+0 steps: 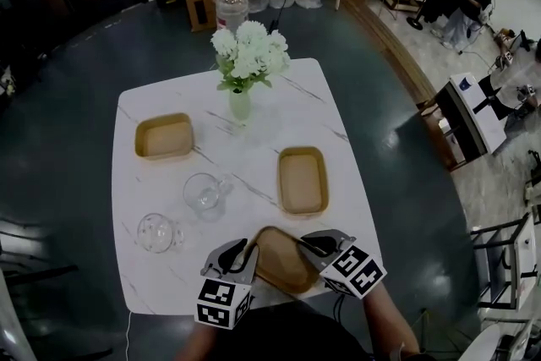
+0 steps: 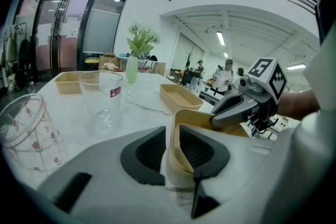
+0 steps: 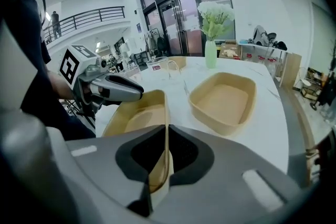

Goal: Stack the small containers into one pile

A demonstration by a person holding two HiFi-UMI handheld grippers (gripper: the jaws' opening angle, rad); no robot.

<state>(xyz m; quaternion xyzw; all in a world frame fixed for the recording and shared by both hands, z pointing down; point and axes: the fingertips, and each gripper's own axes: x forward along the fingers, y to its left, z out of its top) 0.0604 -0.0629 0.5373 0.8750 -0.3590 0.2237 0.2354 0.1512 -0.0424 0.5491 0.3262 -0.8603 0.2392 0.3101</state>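
Low over the table's near edge, a tan container (image 1: 281, 259) hangs tilted between both grippers. My left gripper (image 1: 243, 252) is shut on its left wall, which is pinched between the pads in the left gripper view (image 2: 172, 147). On the opposite side, my right gripper (image 1: 319, 244) is shut on the thin right rim (image 3: 165, 157). A second tan container (image 1: 303, 180) lies on the table just beyond, right of centre. The third container (image 1: 165, 137) rests at the far left.
Two clear glass cups (image 1: 203, 191) (image 1: 157, 232) stand left of the held container. A vase of white flowers (image 1: 240, 101) is at the table's far middle. The marble table (image 1: 254, 139) ends just below the grippers. Water jugs and boxes sit on the floor beyond.
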